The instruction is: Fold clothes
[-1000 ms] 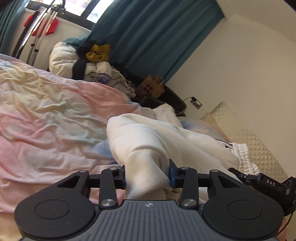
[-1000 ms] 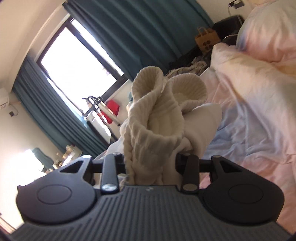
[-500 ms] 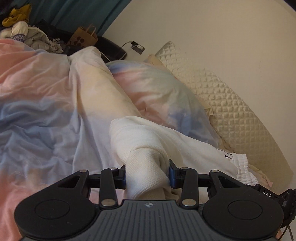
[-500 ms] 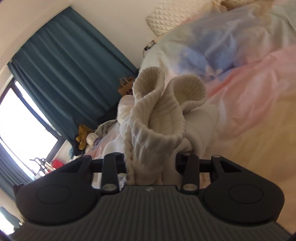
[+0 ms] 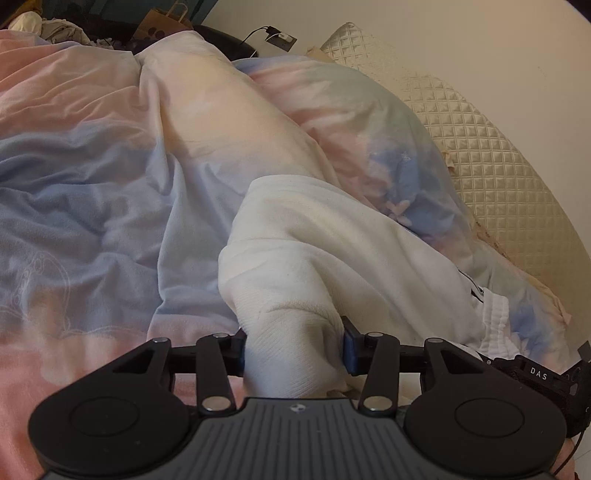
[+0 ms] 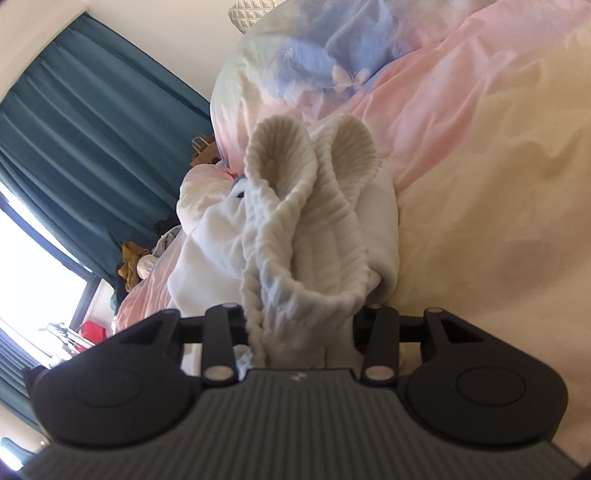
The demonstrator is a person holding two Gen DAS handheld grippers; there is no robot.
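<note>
A cream-white garment (image 5: 332,251) with ribbed cuffs lies stretched over the pastel bedding. My left gripper (image 5: 293,350) is shut on one ribbed cuff, which bulges between the blue pads. The elastic waistband (image 5: 495,325) with a black drawstring shows at the right, beside the other gripper's black body (image 5: 535,373). In the right wrist view my right gripper (image 6: 299,332) is shut on a bunch of ribbed fabric (image 6: 310,229) that folds into two loops; the fingertips are buried in cloth.
The bed is covered by a crumpled pink, blue and yellow duvet (image 5: 92,166) with a matching pillow (image 5: 369,122). A quilted cream headboard (image 5: 491,147) stands against the wall. Teal curtains (image 6: 81,147), a clothes pile (image 6: 133,262) and a paper bag (image 5: 162,18) are farther off.
Both grippers have swung with the garment toward the pillow and headboard end of the bed. The window and curtains have slid out of the left view. Both grips are unchanged.
</note>
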